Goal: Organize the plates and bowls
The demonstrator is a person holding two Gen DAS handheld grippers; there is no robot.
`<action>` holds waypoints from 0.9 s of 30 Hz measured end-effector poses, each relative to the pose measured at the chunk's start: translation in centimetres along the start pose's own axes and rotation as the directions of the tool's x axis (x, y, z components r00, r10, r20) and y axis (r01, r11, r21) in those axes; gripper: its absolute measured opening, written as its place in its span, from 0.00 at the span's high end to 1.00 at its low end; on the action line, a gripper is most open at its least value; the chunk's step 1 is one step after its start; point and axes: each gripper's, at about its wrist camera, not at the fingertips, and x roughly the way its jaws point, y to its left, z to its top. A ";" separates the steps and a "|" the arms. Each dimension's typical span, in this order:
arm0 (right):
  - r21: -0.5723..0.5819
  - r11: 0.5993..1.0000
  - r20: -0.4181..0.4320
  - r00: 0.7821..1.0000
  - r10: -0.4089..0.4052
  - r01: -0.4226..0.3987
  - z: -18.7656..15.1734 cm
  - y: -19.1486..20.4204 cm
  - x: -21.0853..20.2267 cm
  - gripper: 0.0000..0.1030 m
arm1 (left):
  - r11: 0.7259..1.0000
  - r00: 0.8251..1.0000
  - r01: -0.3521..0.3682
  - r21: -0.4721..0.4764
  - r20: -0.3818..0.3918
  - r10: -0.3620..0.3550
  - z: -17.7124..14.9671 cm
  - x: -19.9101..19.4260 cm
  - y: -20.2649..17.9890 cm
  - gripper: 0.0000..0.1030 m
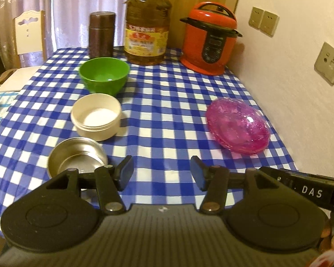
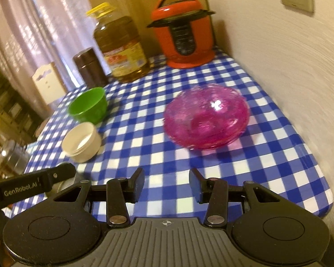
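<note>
Pink plates stacked, three bowls yet to be gathered on the checked table

The left gripper [image 1: 161, 173] and right gripper [image 2: 167, 185] both hover with jaws apart and empty. The pink plates [image 2: 206, 119] appear nested in one pile, well apart from the bowls. Left of that pile, the green bowl [image 1: 104, 75], cream bowl [image 1: 96, 116] and steel bowl [image 1: 76, 159] stand separately in a row, unstacked; that half of the job seems undone.

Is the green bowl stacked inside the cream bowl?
No, the green bowl stands on the tablecloth by itself, just behind the cream bowl, and both are empty.
</note>
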 end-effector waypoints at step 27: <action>-0.141 0.987 -0.056 0.996 0.069 -0.076 0.2 7.8 2.7 0.54 | 0.994 0.997 -0.071 -0.081 0.020 0.073 0.4 -2.3 8.1 0.49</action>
